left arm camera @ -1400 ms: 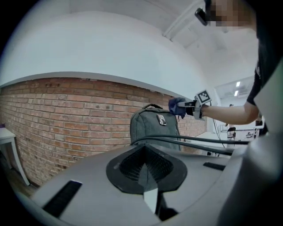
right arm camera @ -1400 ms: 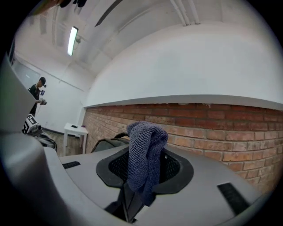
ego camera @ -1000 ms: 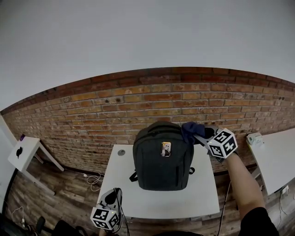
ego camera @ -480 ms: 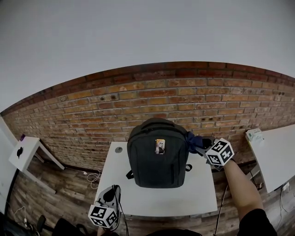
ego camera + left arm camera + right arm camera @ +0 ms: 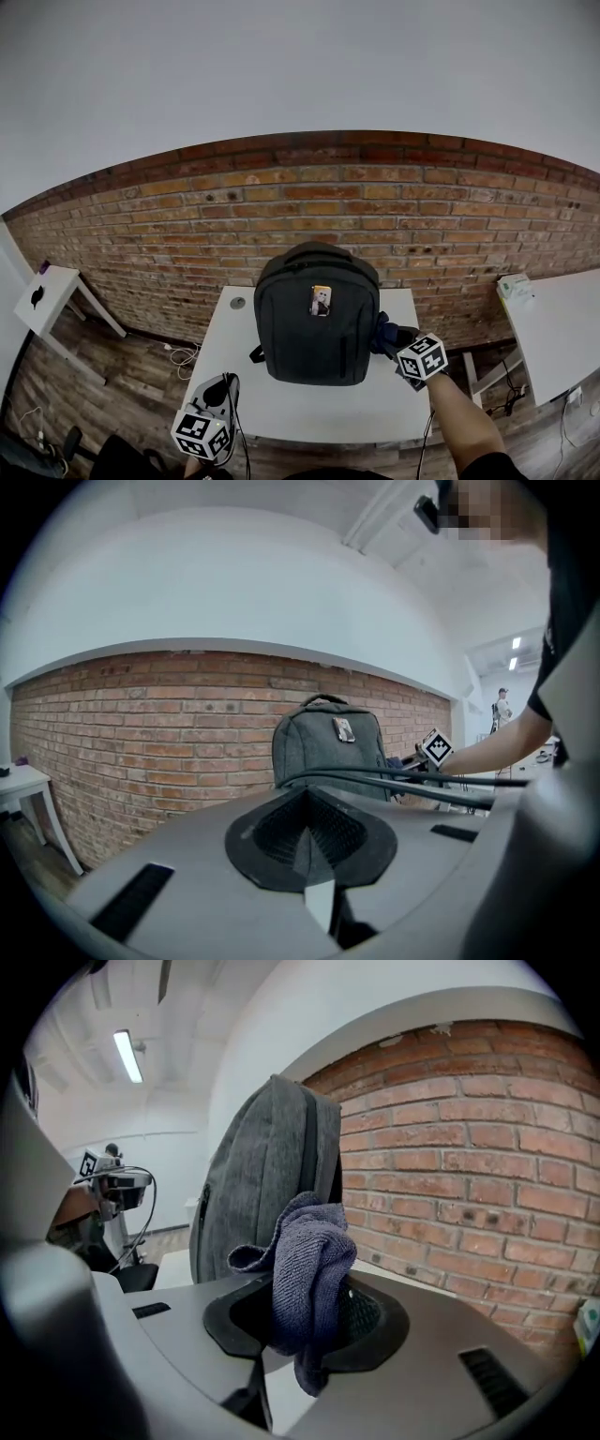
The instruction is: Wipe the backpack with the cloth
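Observation:
A dark grey backpack stands upright on the white table, its back toward the brick wall. My right gripper is shut on a dark blue cloth and holds it against the backpack's lower right side. In the right gripper view the cloth bunches out of the jaws, with the backpack close behind it. My left gripper hangs off the table's front left corner, away from the backpack, with its jaws closed together and nothing in them.
A brick wall runs right behind the table. A small white side table stands at far left and another white table at far right. A cable crosses the left gripper view. Wooden floor lies below.
My right gripper has drawn the cloth down the backpack's right side, from near the top to the lower part. The left gripper has stayed by the front left corner.

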Available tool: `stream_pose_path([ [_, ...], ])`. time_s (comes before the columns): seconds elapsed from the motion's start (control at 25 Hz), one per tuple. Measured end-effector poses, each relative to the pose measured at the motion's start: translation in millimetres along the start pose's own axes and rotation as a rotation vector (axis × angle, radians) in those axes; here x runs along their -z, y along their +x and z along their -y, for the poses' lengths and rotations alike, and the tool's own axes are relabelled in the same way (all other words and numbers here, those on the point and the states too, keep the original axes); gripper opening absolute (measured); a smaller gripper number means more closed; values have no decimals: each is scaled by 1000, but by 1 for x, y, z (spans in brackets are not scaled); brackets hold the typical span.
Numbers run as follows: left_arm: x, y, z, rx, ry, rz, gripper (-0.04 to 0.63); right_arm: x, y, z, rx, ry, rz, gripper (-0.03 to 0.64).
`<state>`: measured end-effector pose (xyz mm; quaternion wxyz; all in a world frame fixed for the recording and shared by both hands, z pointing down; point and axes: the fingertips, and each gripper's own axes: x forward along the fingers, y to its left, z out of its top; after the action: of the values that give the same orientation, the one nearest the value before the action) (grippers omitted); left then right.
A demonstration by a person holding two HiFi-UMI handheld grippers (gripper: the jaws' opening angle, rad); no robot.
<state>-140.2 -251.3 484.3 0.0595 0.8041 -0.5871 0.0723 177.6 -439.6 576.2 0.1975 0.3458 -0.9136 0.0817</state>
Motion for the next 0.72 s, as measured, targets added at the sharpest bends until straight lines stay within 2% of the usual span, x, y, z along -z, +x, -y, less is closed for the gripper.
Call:
stream_pose_path([
  [0.28,10,-10,-11,-52,-4,-21,-4,69,14,-27,1,-48,-119,117],
  [0.52,14,-15,-15,-67,-17,-29,-3,121,25,-38,0,62,-211,117],
  [0.72,16,-20,-19,-80,-18,-29,-5,148,29,-42,14,20,-289,115],
])
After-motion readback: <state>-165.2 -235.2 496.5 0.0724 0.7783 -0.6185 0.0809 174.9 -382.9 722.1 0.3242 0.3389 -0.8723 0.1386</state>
